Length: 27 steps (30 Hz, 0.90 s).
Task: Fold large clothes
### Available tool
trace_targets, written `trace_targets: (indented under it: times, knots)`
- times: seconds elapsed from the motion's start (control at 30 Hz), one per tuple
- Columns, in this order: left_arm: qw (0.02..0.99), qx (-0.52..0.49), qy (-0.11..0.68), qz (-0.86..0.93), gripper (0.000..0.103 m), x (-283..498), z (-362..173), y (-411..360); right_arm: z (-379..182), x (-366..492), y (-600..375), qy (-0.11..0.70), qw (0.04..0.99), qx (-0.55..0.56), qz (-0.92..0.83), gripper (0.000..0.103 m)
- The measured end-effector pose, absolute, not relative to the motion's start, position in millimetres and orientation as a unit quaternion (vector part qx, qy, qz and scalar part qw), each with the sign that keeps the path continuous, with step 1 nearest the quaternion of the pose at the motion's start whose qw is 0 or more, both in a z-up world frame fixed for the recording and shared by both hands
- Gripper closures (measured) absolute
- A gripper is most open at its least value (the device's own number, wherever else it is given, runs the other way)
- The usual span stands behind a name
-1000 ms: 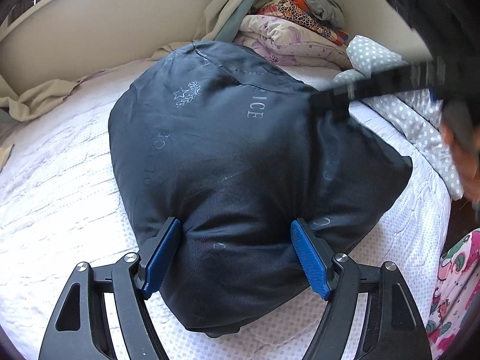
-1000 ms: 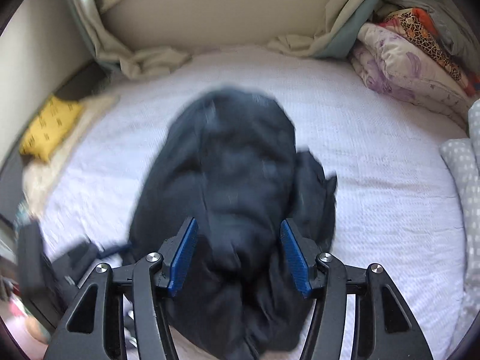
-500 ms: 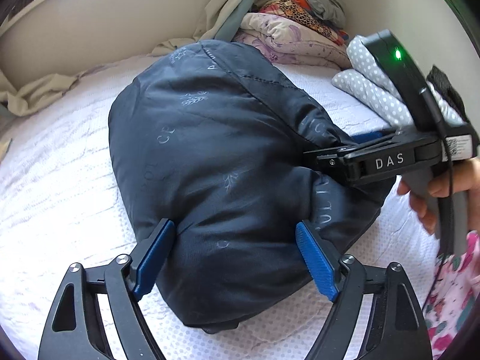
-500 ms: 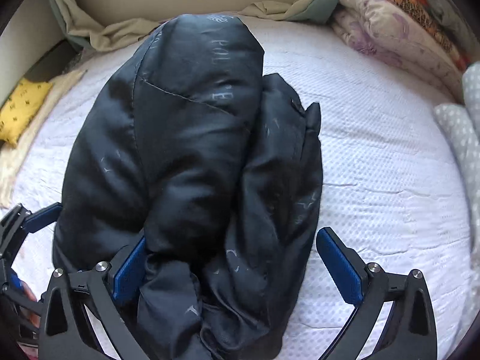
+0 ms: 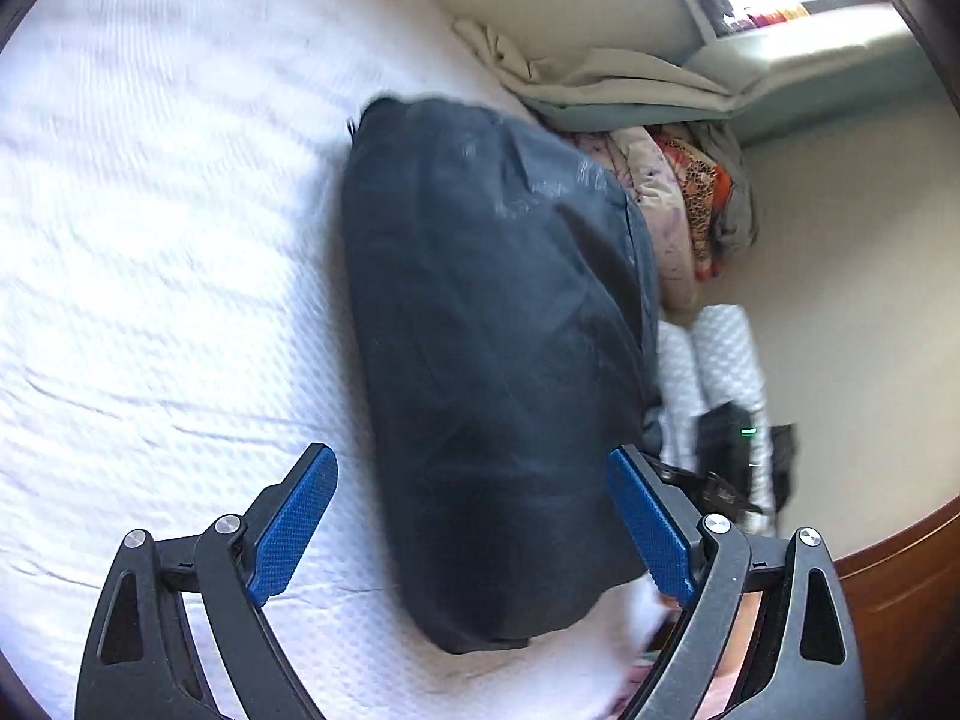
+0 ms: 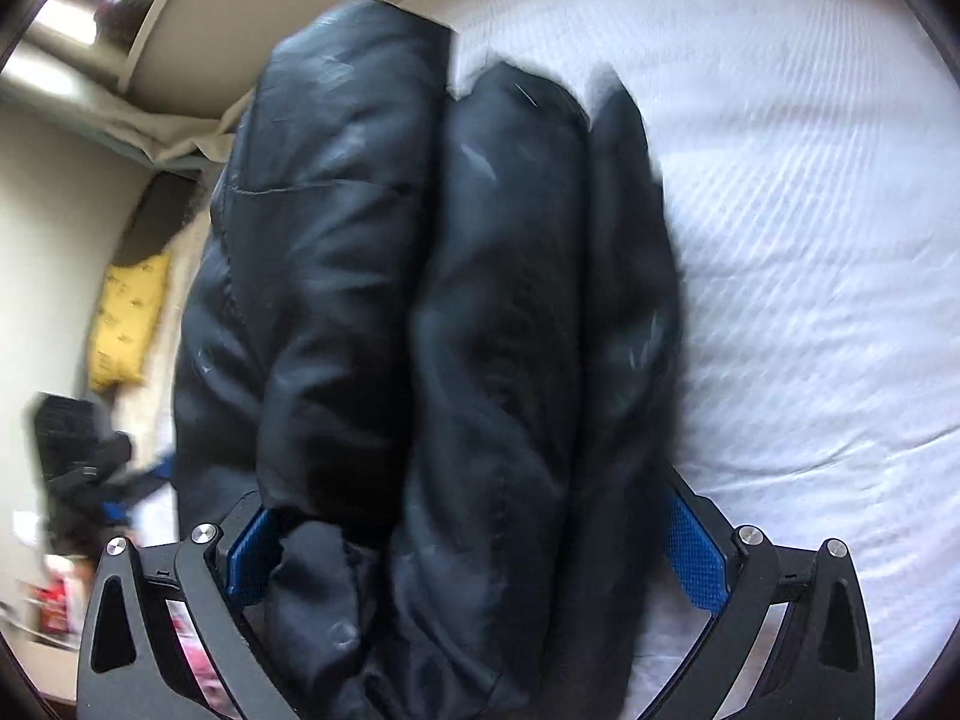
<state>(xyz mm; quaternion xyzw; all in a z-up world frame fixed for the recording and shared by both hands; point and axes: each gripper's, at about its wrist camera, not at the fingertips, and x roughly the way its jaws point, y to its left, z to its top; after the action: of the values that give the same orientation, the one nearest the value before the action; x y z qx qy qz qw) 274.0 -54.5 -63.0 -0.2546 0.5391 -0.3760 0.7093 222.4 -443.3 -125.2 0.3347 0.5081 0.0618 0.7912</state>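
Both grippers are rolled sideways, so the bed and walls run at a slant in each wrist view. The left gripper (image 5: 471,531) has its blue-padded fingers (image 5: 293,525) spread wide, with the folded dark puffer jacket (image 5: 498,360) lying in the gap between them; the right-hand pad sits at the jacket's edge, the other stands clear over the white mattress cover (image 5: 150,240). The right gripper (image 6: 474,546) also has its fingers spread, and the jacket (image 6: 420,300), bunched in three thick rolls, fills the whole gap and hides most of both pads (image 6: 690,552); whether they press into the cloth I cannot tell. The jacket rests on the bed, near a pile of folded bedding (image 5: 690,204) by the wall. Motion blur smears both views. Each gripper shows only as a dark blur at the edge of the other's view, and the jacket's print cannot be read.
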Motion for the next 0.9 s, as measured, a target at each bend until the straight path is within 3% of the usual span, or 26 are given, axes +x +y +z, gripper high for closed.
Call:
trace_targets:
  times: [0.1,0.3,0.53,0.9]
  knots:
    - [0.681,-0.257,0.555,-0.402,0.008,278.0,-74.0,-69.8,-144.0,221.3,-450.8,0.501,0.768,0.389,0.089,0.0]
    - [0.656,-0.265,0.572,-0.415,0.002,280.1,-93.4,-88.5,-146.8,226.4,-457.8,0.496,0.77,0.388,0.101,0.0]
    - [0.679,-0.244,0.55,-0.42,0.003,272.8,-89.3,-103.3,-156.4,230.6,-452.7,0.491,0.767,0.396,0.116,0.001]
    - [0.741,-0.199,0.504,-0.398,0.011,266.1,-56.2,-100.9,-150.2,216.2,-425.3,0.455,0.78,0.406,0.14,0.02]
